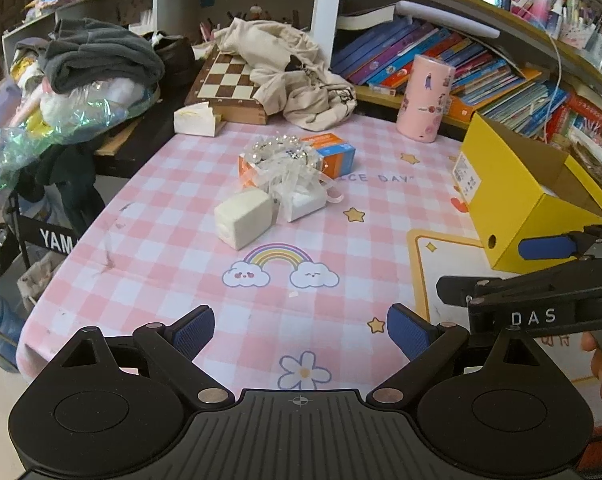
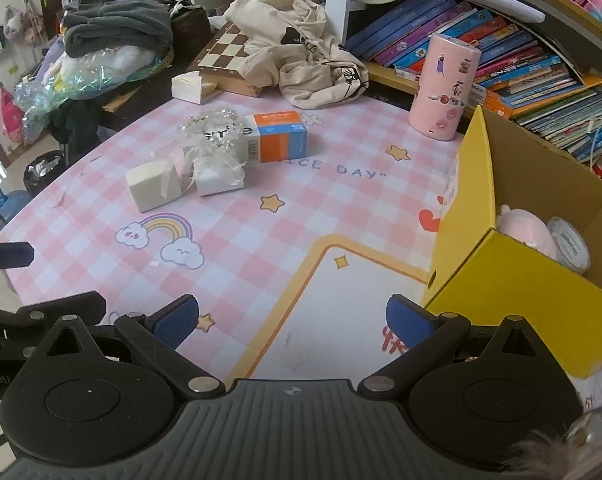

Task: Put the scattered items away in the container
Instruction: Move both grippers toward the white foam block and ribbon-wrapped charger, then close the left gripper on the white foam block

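Left wrist view: the left gripper (image 1: 301,332) is being held above the pink checked tablecloth (image 1: 173,264), its blue-padded fingers spread wide with nothing between them. Ahead, mid-table, a cream cube-shaped box (image 1: 245,216) is lying just beside a white box wrapped in sheer ribbon (image 1: 301,196), which is touching an orange and blue carton (image 1: 333,154) topped with a string of pearl beads (image 1: 277,146). The yellow cardboard box (image 1: 513,200) is being seen at the right edge of the table, well apart from that cluster. In the right wrist view, the right gripper (image 2: 293,320) is likewise being held released and empty, just beside the yellow box's near corner. Inside the box, a pink plush toy (image 2: 525,232) and a round clear-lidded tub (image 2: 571,246) are lying side by side. A pink sticker-covered cylinder (image 2: 445,88) is standing upright behind the box.
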Action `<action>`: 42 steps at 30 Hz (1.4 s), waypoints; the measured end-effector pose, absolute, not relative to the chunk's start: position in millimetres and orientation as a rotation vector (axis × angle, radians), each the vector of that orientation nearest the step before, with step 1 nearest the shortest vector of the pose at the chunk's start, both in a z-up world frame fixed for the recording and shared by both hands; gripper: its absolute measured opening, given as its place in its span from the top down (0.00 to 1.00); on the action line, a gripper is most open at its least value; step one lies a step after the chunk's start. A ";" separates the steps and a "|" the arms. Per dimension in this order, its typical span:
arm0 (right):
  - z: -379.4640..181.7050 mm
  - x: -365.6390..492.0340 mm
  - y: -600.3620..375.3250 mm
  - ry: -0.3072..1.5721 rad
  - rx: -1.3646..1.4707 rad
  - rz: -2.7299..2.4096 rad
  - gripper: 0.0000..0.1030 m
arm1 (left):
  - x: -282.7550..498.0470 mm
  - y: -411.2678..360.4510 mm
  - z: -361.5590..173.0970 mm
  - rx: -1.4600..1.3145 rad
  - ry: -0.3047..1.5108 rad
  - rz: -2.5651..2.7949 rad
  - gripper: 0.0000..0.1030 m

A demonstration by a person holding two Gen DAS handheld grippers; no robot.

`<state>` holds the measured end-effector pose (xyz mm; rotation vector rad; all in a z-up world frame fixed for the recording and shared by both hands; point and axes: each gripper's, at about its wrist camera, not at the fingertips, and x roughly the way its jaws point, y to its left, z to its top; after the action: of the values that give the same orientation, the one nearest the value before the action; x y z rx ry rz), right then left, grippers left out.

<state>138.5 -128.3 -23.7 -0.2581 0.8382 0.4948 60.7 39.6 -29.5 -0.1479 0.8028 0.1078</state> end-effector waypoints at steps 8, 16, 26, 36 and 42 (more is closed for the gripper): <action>-33.1 166.7 -128.8 0.859 -0.245 0.514 0.01 | 84.1 36.1 -37.2 -0.133 0.811 0.120 0.08; -35.8 196.5 -123.3 0.861 -0.215 0.544 0.02 | 109.4 45.7 -41.3 -0.101 0.782 0.174 0.10; -41.1 225.5 -92.6 0.859 -0.220 0.657 0.04 | 135.2 77.8 -59.6 -0.098 0.824 0.219 0.44; -48.5 244.0 -74.1 0.867 -0.243 0.689 0.04 | 158.5 98.5 -65.7 -0.098 0.797 0.217 0.48; -53.1 249.2 -66.9 0.878 -0.258 0.705 0.04 | 175.1 102.6 -74.1 -0.114 0.802 0.188 0.62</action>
<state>249.2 -66.9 -53.1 -0.2582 0.8777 0.7052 175.1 102.6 -74.1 -0.1139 0.8021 0.1879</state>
